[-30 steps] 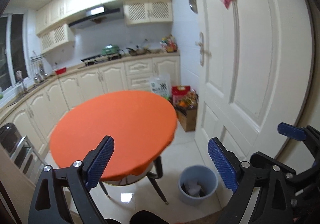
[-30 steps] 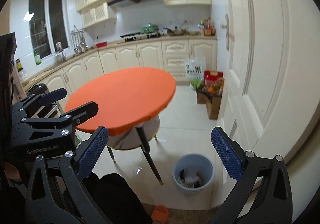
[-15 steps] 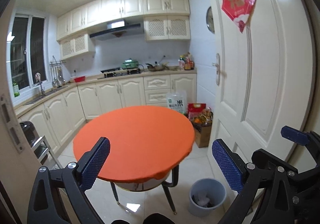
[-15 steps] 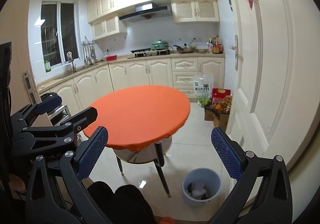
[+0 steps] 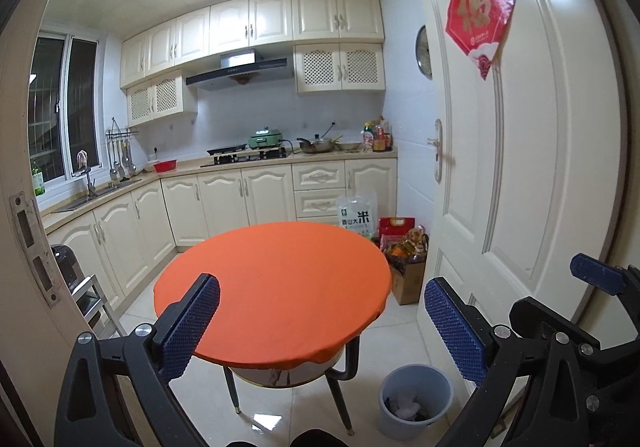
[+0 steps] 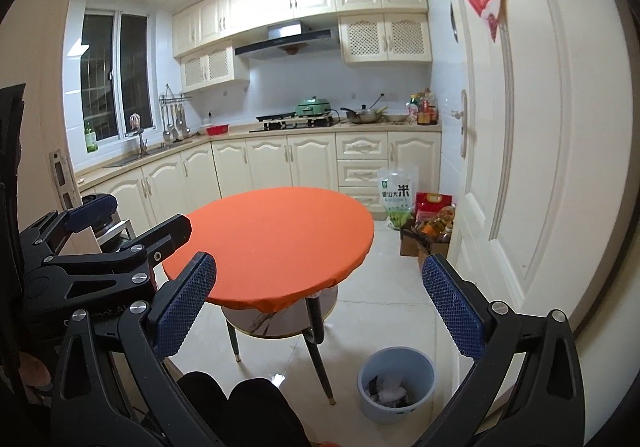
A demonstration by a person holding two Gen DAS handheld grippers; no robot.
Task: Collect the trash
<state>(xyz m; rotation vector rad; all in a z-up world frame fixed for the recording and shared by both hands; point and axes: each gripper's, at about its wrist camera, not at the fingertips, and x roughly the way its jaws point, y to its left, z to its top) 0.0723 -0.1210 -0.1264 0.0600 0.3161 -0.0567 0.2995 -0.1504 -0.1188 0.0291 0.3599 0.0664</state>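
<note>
- A kitchen doorway. The left gripper (image 5: pixel 320 323) and right gripper (image 6: pixel 318 305) are both raised side by side, jaws spread wide, holding nothing.
- A round table with an orange cloth (image 5: pixel 276 283) stands ahead; its top looks bare.
- A grey-blue trash bin (image 6: pixel 396 383) sits on the near floor, right of the table legs, beside the white door (image 5: pixel 532 151). Crumpled waste lies inside.
- Likely next: lower one gripper straight to the bin's rim, keeping clear of the table leg.

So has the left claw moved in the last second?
Yes. The left claw tilted upward and pulled back: the orange table and blue bin sit lower in its view.
</note>
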